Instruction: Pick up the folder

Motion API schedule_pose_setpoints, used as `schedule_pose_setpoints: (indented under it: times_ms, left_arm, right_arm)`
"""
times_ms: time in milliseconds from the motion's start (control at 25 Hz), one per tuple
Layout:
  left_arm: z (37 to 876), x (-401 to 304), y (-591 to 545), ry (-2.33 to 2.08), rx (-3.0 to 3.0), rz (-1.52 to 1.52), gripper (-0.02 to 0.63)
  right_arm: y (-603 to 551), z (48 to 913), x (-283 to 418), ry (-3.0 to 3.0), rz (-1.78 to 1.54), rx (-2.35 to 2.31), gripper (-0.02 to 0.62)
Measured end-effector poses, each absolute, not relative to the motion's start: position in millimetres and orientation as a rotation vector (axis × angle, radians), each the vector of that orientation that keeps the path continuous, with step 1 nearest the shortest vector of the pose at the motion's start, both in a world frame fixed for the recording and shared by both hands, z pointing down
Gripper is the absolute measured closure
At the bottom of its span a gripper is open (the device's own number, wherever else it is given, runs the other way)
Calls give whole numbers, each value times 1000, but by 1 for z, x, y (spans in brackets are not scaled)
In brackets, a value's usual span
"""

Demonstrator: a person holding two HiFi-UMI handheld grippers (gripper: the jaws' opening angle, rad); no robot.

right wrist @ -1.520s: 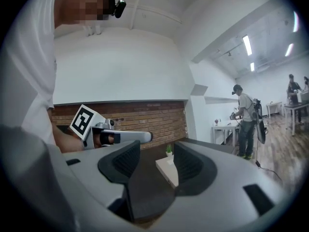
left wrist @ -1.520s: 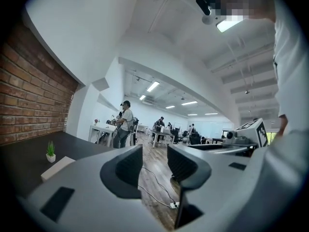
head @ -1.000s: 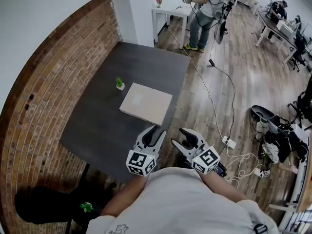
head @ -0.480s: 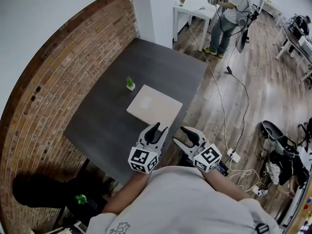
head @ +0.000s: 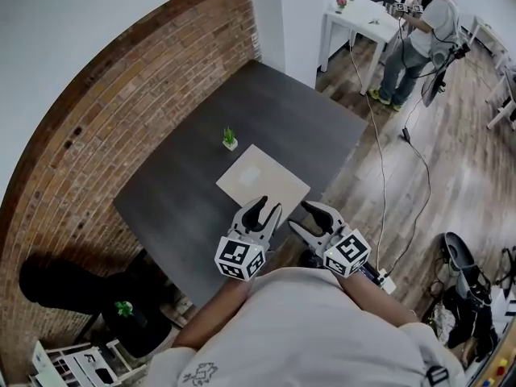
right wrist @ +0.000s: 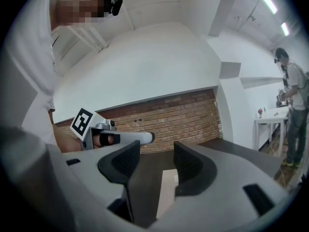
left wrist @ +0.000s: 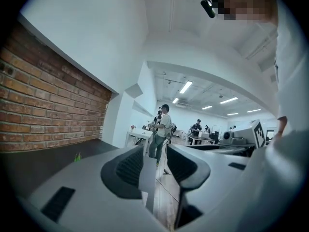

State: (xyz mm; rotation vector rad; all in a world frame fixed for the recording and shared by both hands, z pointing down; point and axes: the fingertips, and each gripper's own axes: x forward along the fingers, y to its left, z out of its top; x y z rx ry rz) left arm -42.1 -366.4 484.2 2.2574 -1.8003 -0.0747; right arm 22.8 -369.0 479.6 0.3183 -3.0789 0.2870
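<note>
Flat on the dark table [head: 185, 208] lies the folder [head: 262, 184], a thin, pale tan square with a faint lighter patch near its middle. It sits by the table's near edge, with a small green plant [head: 230, 139] just beyond its far corner. The 2 claws hover near its near side, left claw [head: 266, 206] and right claw [head: 306, 218] each with jaws apart, gripping nothing.
</note>
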Motion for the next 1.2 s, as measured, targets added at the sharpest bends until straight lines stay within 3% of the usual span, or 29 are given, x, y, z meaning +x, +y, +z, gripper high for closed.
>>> schedule_pose_setpoints:
  times_ms: [680, 1200]
  left_arm:
    - [501, -33, -403, -2093, 1963, -89, 456]
    - [530, -78, -403, -2170, 1769, -121, 448]
  right_arm:
    - [-435, 499, 31, -3058, 374, -84, 370]
    - [-464, 538, 2, -2953, 433, -182, 368]
